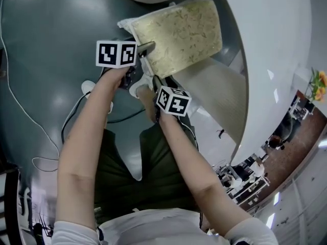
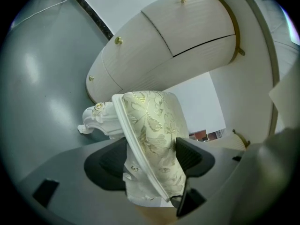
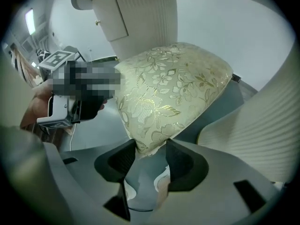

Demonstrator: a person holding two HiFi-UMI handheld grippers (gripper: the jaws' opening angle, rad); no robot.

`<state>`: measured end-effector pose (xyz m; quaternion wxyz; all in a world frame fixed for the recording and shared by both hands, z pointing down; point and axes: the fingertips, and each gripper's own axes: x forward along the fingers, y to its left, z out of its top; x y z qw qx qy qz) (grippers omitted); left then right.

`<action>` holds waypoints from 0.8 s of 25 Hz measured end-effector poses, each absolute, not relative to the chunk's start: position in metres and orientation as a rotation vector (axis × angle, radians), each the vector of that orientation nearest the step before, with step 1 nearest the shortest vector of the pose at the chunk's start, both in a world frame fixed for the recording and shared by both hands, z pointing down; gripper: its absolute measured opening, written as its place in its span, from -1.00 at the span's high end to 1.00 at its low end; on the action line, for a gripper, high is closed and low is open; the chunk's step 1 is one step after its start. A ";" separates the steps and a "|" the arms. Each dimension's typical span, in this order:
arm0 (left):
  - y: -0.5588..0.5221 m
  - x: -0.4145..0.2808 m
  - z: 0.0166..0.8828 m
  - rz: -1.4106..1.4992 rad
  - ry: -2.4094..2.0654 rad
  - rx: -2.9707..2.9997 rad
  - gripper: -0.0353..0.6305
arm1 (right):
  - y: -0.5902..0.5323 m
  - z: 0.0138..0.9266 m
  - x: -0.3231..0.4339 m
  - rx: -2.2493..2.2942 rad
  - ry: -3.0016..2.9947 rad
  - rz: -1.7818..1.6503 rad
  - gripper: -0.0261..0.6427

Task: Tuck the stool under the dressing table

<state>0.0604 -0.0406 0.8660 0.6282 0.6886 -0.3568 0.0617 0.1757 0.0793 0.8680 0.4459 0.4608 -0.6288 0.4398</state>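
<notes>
In the head view, both forearms reach down to the stool [image 1: 179, 32], which stands on the grey floor [image 1: 46, 45] close to the dressing table [image 1: 219, 93]. The left gripper [image 1: 144, 49] meets the near edge of the cream floral seat. The right gripper [image 1: 157, 81] sits just below it at the near corner. A white cable [image 1: 20, 103] and a black cable [image 1: 76, 117] trail over the floor. Far off at the right edge lies a room with desks [image 1: 245, 180].

In the left gripper view, the seat edge stands tilted between the jaws, cushion against one pad and white frame against the other. The jaws are set wide and clamp it. A carved white leg [image 2: 99, 118] shows beyond. Behind it rise the ribbed cream drawers of the dressing table [image 2: 187, 27] with gold knobs [image 2: 118, 40].

In the right gripper view, the cushion's corner is pinched between narrower jaws, both pads touching the fabric. The left gripper [image 3: 70, 108] is at the seat's far side. Ribbed panels of the dressing table [image 3: 140, 18] stand behind and to the right.
</notes>
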 end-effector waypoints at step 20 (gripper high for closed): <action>-0.072 0.116 0.856 0.119 -0.736 1.635 0.10 | 0.000 0.859 0.227 1.274 -1.526 0.971 0.33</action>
